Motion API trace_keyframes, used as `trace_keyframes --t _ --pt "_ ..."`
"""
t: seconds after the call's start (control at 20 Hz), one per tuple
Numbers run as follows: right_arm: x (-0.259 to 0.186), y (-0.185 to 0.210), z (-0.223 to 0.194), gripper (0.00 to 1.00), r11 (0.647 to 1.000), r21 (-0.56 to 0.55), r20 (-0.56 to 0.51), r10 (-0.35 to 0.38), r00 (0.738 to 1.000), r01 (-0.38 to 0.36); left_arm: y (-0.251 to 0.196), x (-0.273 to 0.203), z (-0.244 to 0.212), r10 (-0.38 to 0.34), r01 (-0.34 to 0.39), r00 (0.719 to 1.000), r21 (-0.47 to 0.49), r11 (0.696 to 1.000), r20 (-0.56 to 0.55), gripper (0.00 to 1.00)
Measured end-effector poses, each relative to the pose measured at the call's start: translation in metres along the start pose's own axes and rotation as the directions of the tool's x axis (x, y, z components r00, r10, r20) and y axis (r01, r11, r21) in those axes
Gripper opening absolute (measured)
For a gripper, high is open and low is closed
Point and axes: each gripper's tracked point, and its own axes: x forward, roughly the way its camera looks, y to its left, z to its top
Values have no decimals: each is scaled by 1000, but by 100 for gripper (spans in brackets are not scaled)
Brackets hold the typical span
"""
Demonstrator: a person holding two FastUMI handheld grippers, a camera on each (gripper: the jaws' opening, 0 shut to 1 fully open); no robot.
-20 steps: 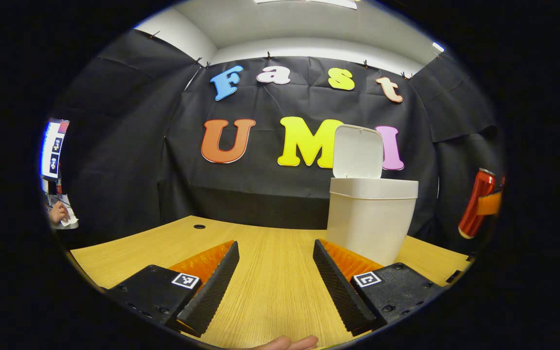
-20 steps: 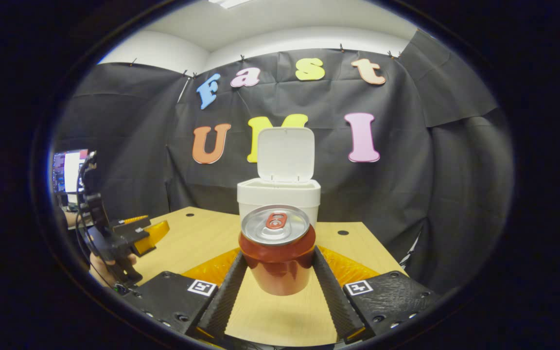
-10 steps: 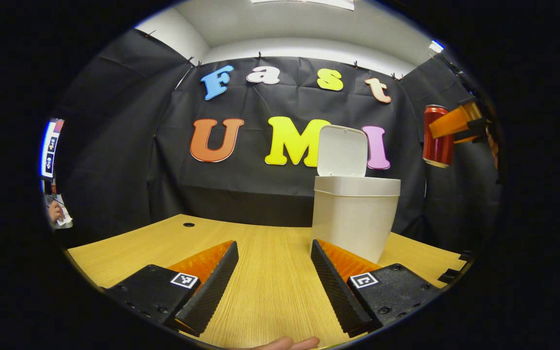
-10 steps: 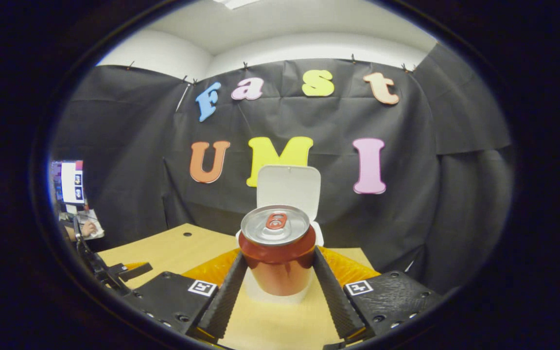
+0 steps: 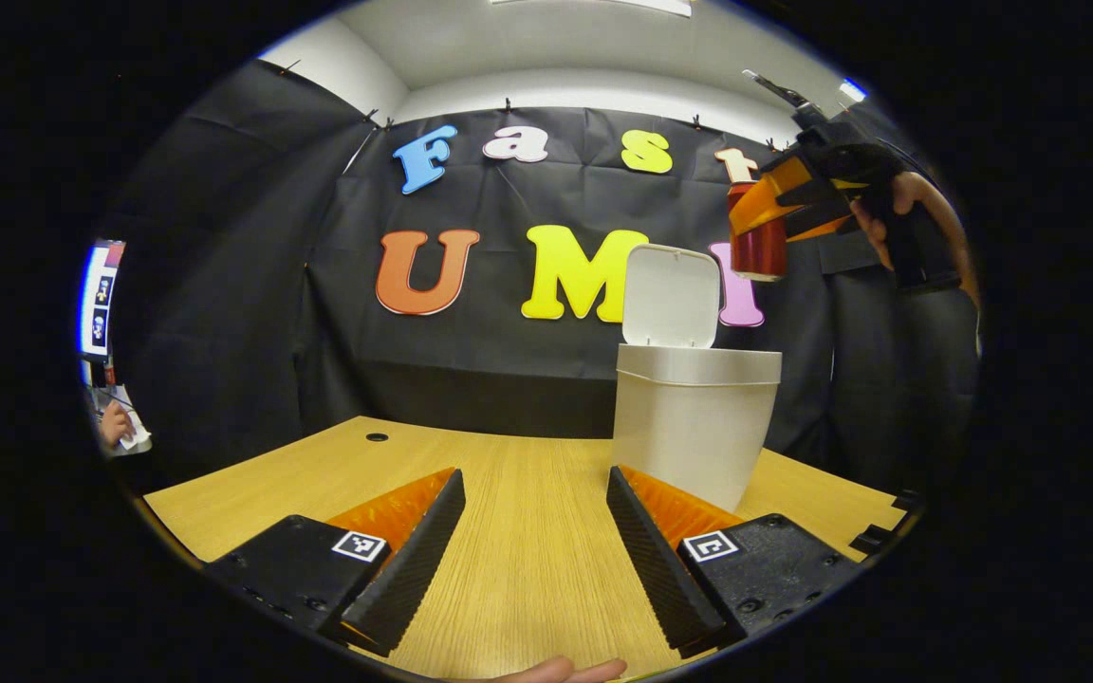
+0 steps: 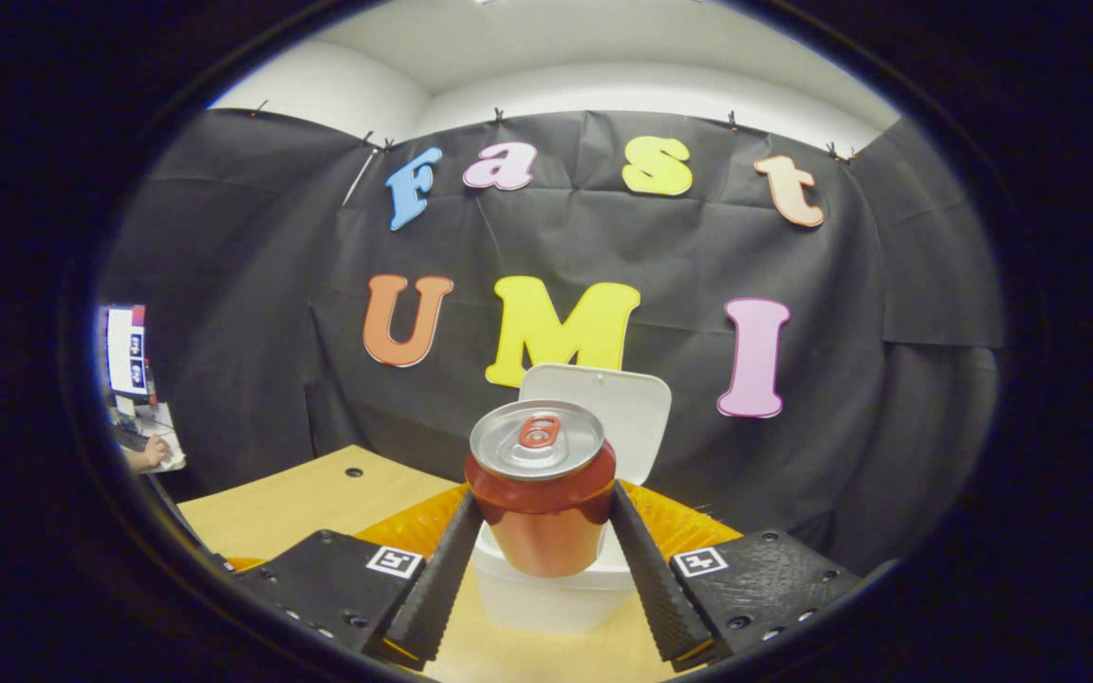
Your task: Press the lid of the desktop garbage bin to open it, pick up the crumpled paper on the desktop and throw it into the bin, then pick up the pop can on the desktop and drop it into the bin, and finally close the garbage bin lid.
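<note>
We had the right hand-held gripper (image 6: 539,531) clamped on the red pop can (image 6: 541,498) at lower centre, above the open bin (image 6: 551,593), and judged centring it before releasing wisest; the left hand-held gripper (image 5: 535,531) stood apart.

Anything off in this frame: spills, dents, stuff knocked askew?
Nothing stands out. The bin stands upright on the desk, lid up. The right tongs hold the pop can upright and undented.

Each gripper body (image 5: 765,569) is a black screwed block bearing a square black-and-white marker (image 5: 710,546); ribbed fingers (image 5: 646,545) adjoin that marker.
</note>
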Motion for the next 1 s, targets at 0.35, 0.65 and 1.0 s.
trace_keyframes --t 0.35,0.65,1.0 --pt "87 20 -12 81 997 -35 -82 -74 994 72 14 -6 11 38 -39 999 42 998 27 97" --pt "118 32 -35 81 992 -48 -157 -123 980 116 21 0 3 45 -45 999 34 998 -1 97" --pt "126 44 -48 81 991 -88 -168 -116 979 102 27 6 -9 52 -52 998 13 999 -35 97"
